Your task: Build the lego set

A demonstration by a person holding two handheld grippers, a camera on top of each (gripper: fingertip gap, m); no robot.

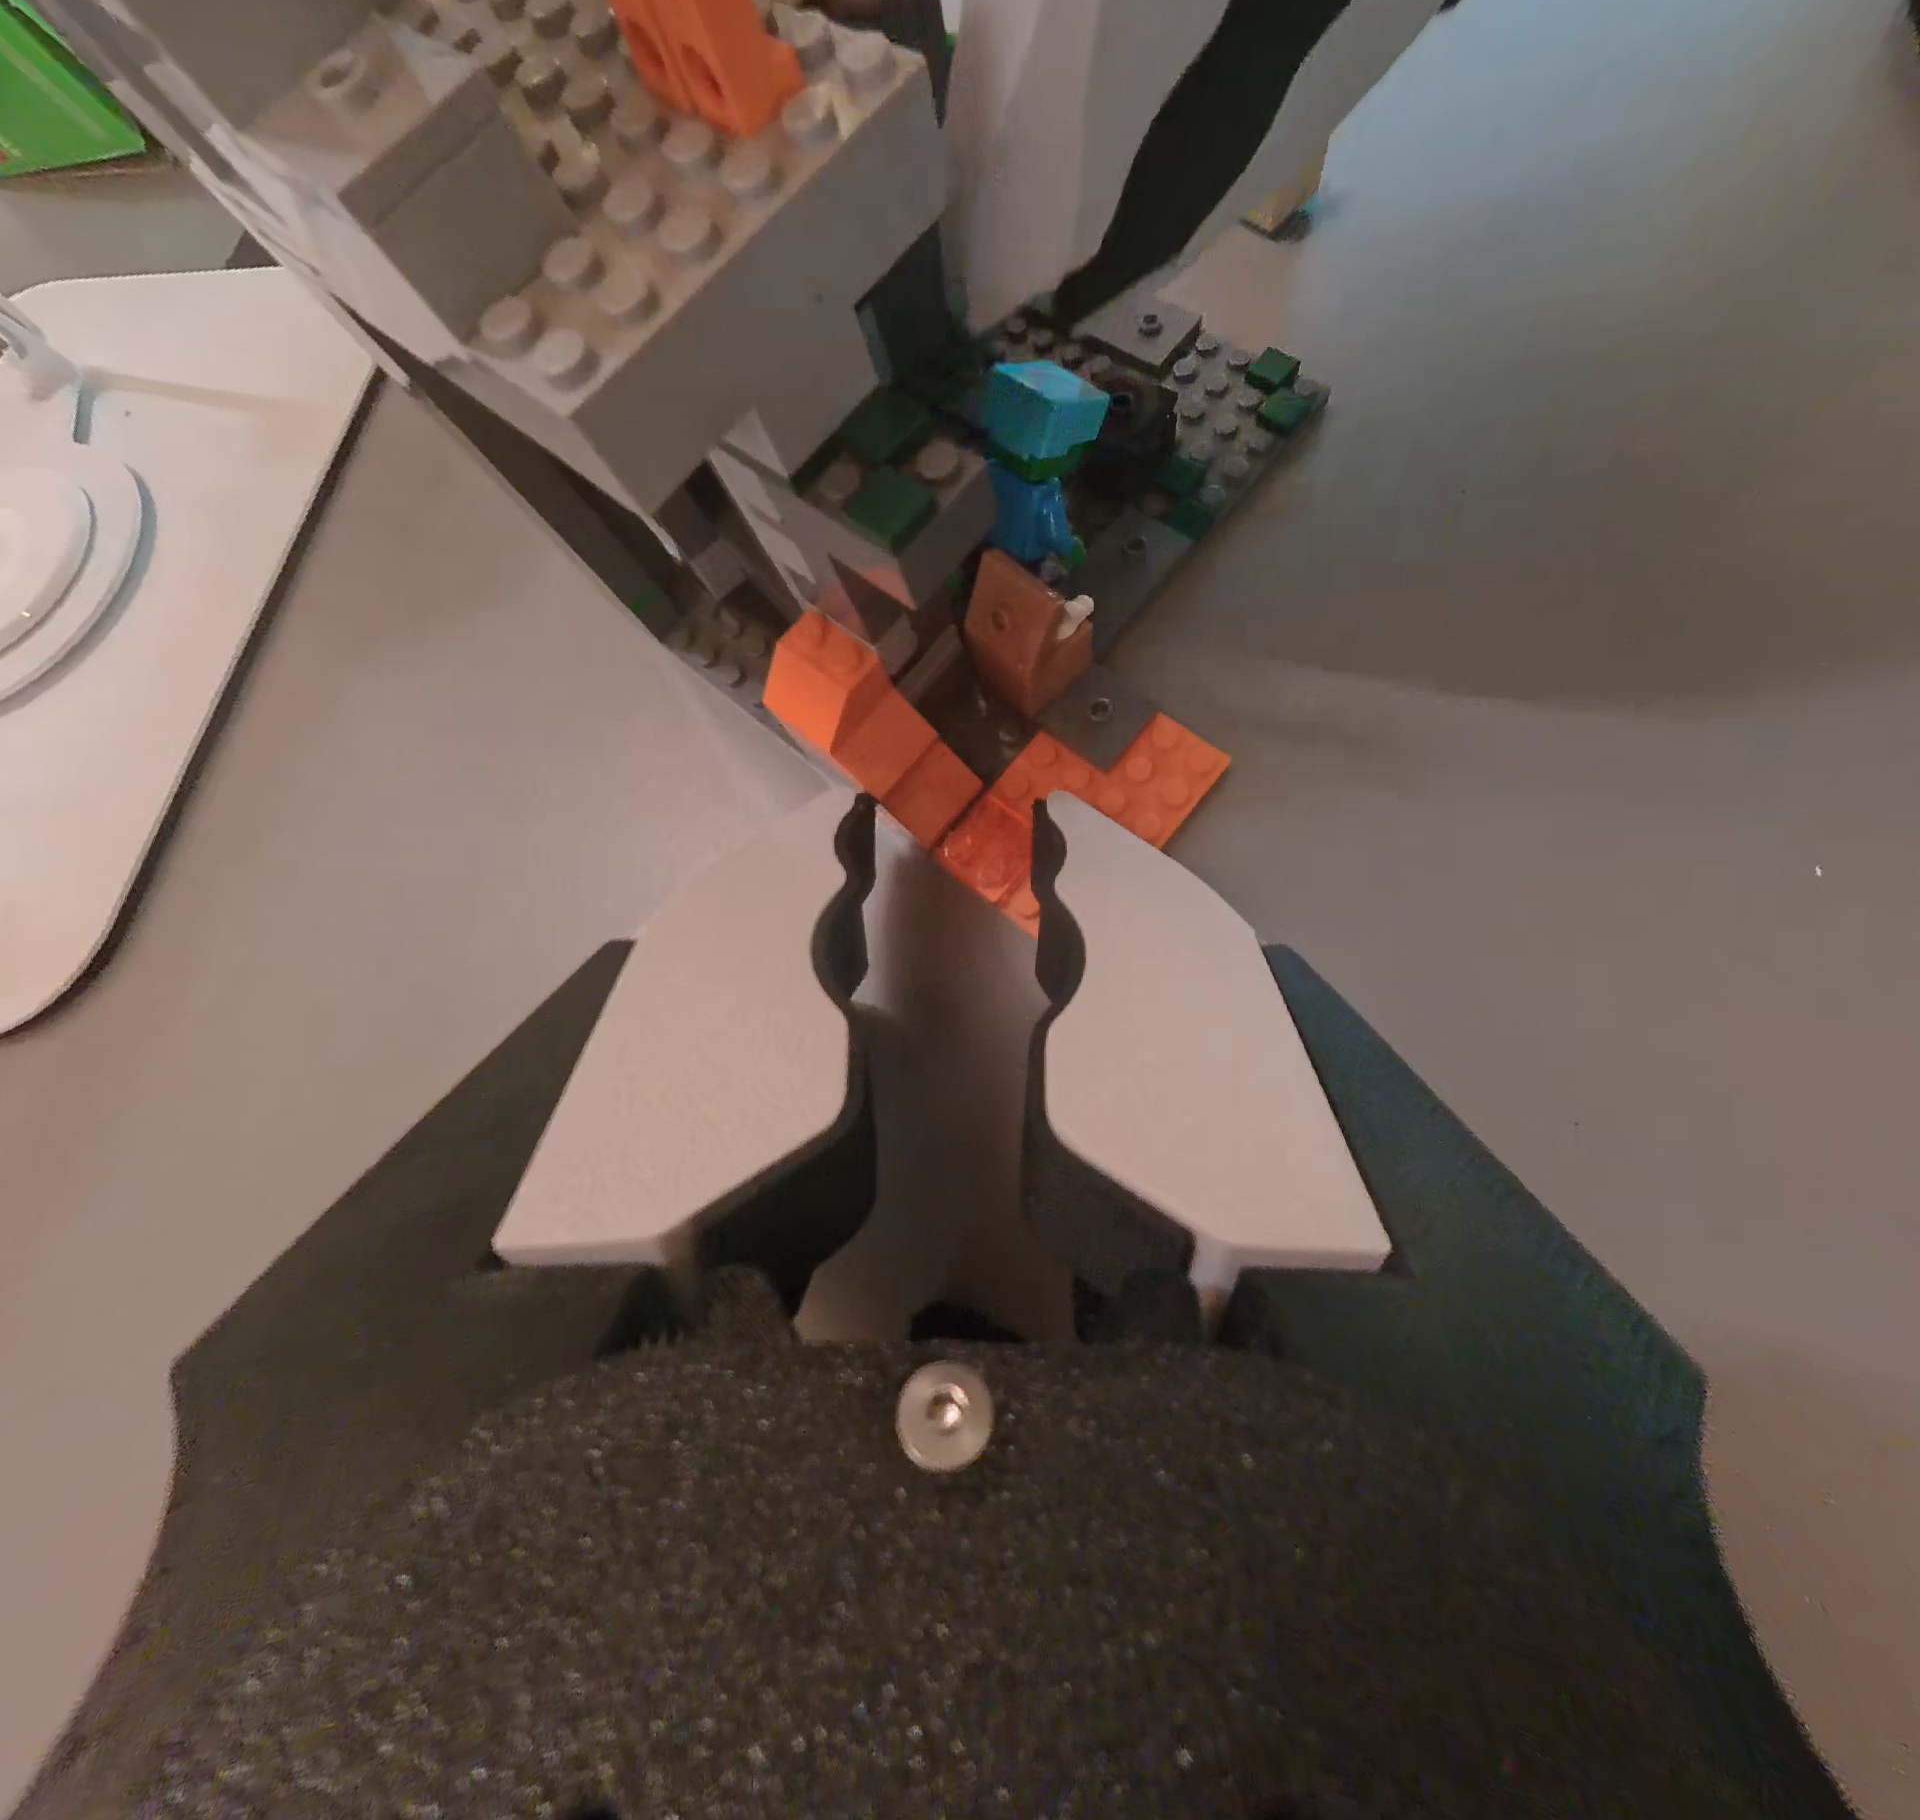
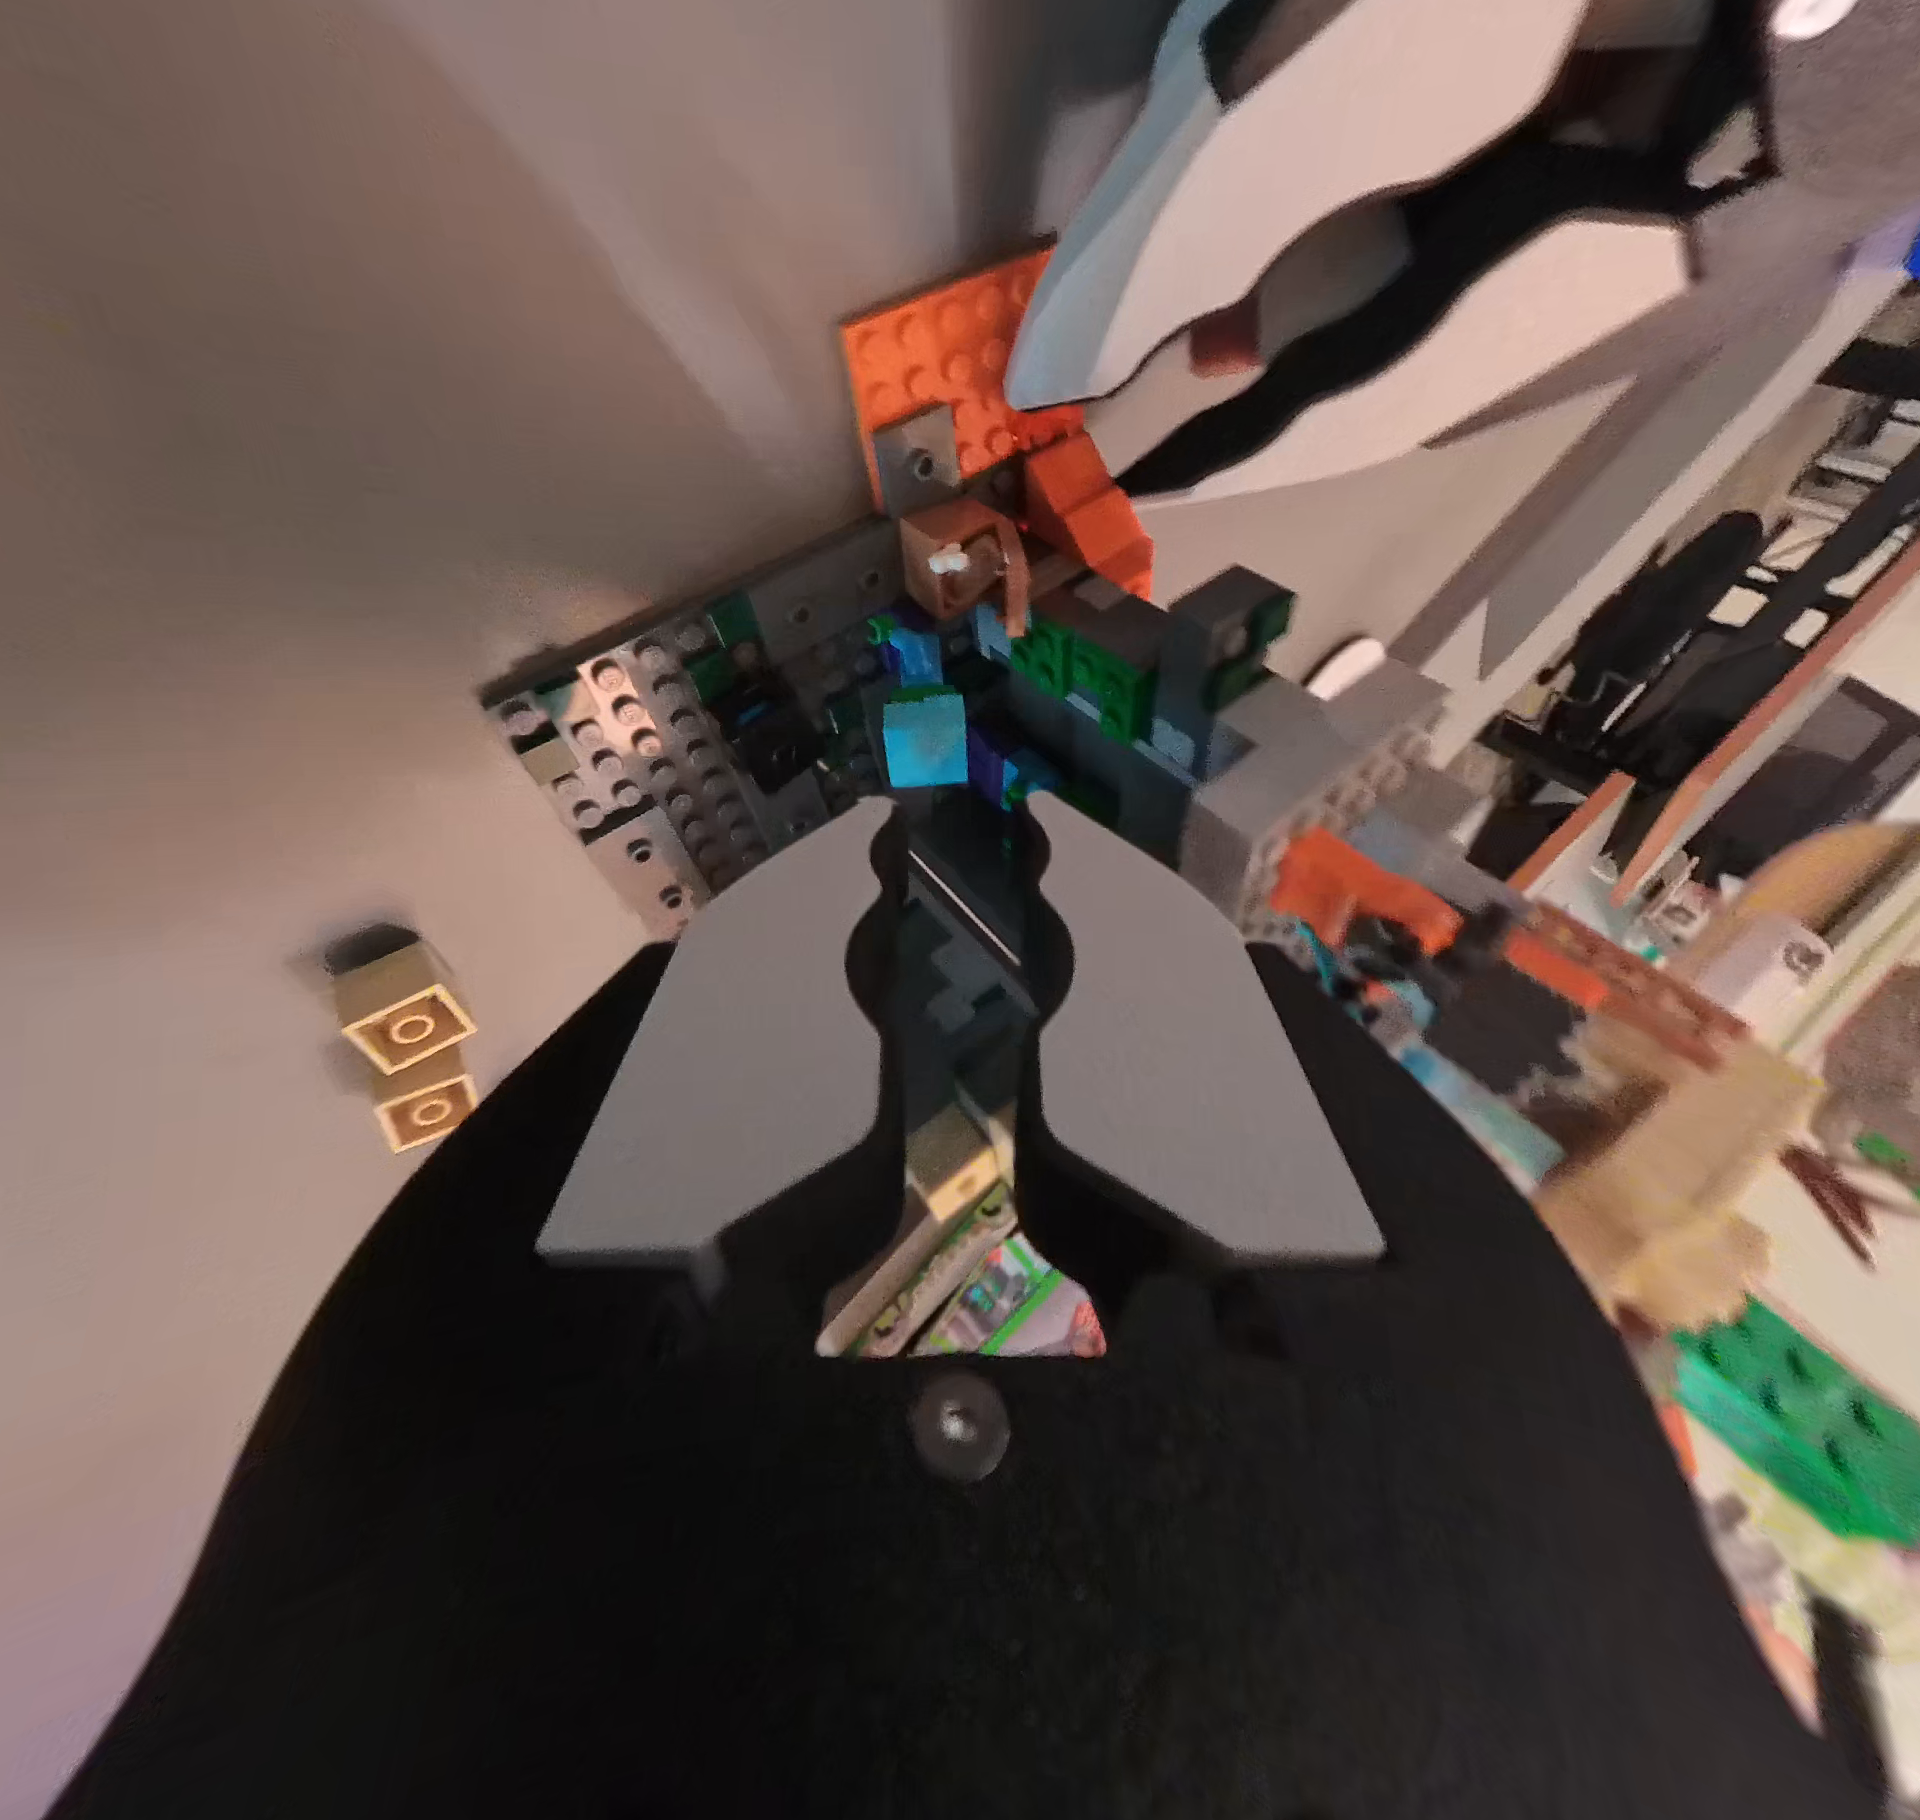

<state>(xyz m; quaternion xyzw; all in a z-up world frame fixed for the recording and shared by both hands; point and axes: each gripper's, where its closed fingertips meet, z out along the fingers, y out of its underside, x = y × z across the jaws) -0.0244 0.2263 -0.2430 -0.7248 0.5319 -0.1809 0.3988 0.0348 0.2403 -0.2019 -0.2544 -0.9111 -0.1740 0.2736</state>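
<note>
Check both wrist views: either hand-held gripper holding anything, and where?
Left hand-held gripper: open, empty, tips at the orange plate. Right hand-held gripper: open over the build, nothing visibly pinched.

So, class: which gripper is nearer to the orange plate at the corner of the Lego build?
Left. The left gripper has its tips at the edge of the orange plate. The right gripper is over the grey section beside the blue minifigure, across the model.

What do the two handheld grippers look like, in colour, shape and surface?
Both look alike. The left gripper has two pale grey, flat plastic fingers with wavy black inner edges, mounted on a black, grainy-textured body with one silver screw. The right gripper has the same grey fingers, a black body and a darker screw. No cables show.
</note>
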